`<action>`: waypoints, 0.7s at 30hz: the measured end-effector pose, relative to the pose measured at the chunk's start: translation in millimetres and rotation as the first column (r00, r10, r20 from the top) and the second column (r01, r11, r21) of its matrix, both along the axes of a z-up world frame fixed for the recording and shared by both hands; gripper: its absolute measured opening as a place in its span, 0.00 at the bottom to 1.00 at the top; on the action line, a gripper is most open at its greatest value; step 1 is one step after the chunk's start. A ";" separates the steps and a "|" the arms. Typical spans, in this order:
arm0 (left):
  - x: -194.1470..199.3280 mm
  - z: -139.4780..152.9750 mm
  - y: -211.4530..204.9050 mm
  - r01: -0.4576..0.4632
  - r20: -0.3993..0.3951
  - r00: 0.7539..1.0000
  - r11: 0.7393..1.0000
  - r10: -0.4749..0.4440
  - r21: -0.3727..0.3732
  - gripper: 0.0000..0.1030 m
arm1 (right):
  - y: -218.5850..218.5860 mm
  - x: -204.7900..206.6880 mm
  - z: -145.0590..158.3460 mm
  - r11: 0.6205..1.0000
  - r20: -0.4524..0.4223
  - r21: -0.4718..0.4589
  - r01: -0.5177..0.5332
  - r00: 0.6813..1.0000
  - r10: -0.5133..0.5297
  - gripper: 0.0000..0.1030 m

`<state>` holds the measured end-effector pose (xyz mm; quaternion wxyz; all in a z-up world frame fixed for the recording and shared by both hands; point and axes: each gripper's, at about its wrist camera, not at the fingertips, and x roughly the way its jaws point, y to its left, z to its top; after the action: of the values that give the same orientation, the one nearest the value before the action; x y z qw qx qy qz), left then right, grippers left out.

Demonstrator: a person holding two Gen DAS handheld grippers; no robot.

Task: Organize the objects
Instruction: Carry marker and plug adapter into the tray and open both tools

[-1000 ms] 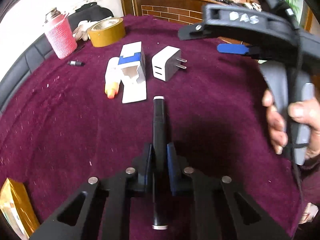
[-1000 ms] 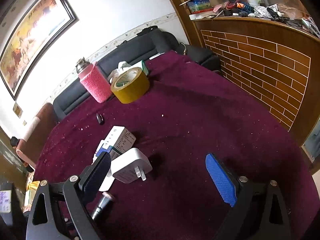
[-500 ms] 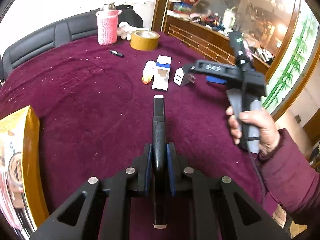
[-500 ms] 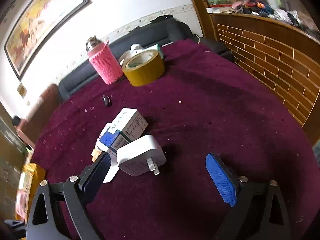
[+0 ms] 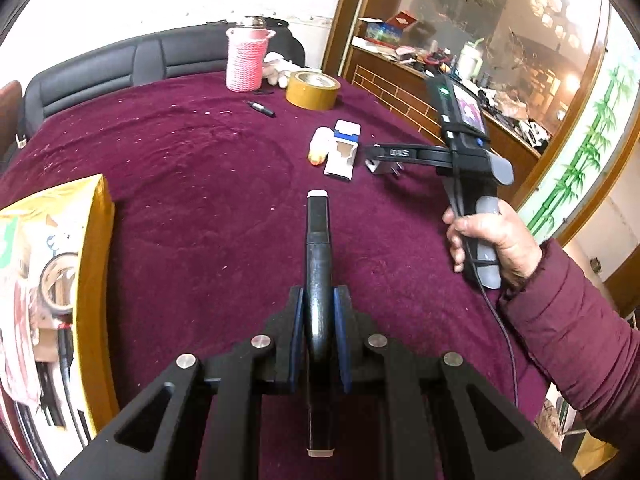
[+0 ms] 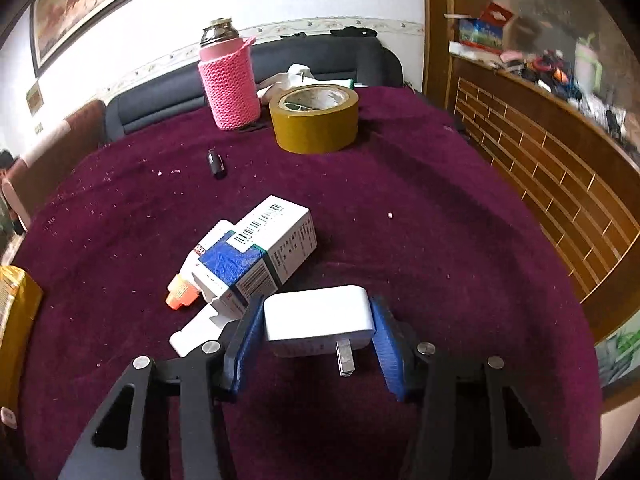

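Maroon velvet tablecloth (image 6: 400, 208), left gripper (image 5: 320, 336) clamping slim black silver-tipped pen (image 5: 318, 264), right gripper (image 6: 316, 344) jaws just closing around white rounded plug charger (image 6: 316, 316), yellow cardboard box (image 5: 96, 264) far left holding tape roll (image 5: 56, 284).

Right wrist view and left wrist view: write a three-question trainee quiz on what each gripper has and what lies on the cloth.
1. True or false: the left gripper is shut on a black marker.
2. What sits between the right gripper fingers? A) tape roll B) white charger C) pink bottle
3. Fill in: the orange-capped glue bottle lies against the white ____.

Key: 1 true. 2 B, the white charger, prongs toward the camera; the jaws have just been closing on it. 3 box.
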<state>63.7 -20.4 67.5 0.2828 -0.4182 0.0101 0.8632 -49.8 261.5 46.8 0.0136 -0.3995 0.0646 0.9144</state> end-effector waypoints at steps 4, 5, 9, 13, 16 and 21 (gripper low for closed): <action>5.0 3.6 -14.2 -0.028 -0.003 1.000 0.999 0.028 0.035 0.14 | 8.6 12.9 5.5 0.997 0.006 -0.079 0.009 1.000 -0.009 0.52; 7.1 4.7 -18.6 -0.035 -0.003 0.999 0.998 0.035 0.047 0.14 | 10.0 17.6 7.3 0.995 0.006 -0.098 0.008 1.000 -0.008 0.52; 20.4 10.6 -39.6 -0.070 -0.014 0.997 0.994 0.071 0.083 0.14 | 4.6 39.9 20.4 0.988 -0.016 -0.153 -0.021 1.000 0.018 0.52; 41.0 19.3 -68.4 -0.118 -0.036 0.992 0.987 0.123 0.111 0.14 | -18.8 61.6 38.9 0.977 -0.052 -0.193 -0.092 0.995 0.084 0.52; 56.2 26.9 -95.1 -0.165 -0.054 0.984 0.978 0.172 0.126 0.14 | -46.2 72.7 52.7 0.955 -0.079 -0.240 -0.172 0.984 0.158 0.52; 81.6 35.8 -143.9 -0.259 -0.084 0.959 0.956 0.271 0.135 0.14 | -103.5 90.3 68.0 0.906 -0.112 -0.296 -0.302 0.953 0.281 0.53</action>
<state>145.3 -164.3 103.3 0.1888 -0.3530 -0.0848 0.9125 40.5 158.0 114.8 -0.1881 -0.3712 0.1471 0.8973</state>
